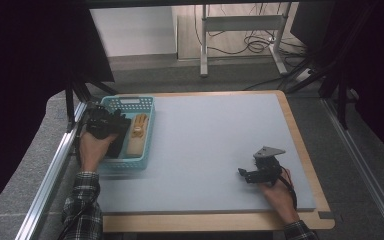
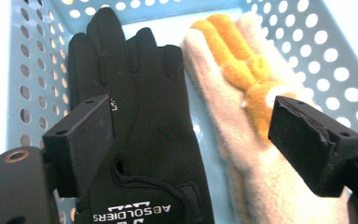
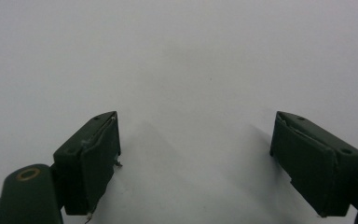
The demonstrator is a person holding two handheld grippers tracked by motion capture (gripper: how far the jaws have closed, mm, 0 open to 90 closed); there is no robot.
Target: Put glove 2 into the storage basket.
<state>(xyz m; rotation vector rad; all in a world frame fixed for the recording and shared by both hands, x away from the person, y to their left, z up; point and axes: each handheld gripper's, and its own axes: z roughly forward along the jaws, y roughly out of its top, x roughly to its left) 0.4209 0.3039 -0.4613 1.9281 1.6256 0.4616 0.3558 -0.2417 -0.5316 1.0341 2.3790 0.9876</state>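
While the left gripper [image 2: 191,140] is hovering over the black glove [image 2: 135,116] in the blue basket [image 1: 111,103], fingers apart and gripping nothing, it's best lifting straight, clear of the cream glove [image 2: 242,140]. Right gripper [image 1: 252,172] is idling on the desk [image 1: 205,140], fingers apart.

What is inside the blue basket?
The basket holds a black glove and a cream glove with yellow fingers, side by side. Whatever lies under the gloves is covered.

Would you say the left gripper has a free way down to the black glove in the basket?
Probably yes: the left gripper hangs open right above the black glove, nothing lying over it in the basket.
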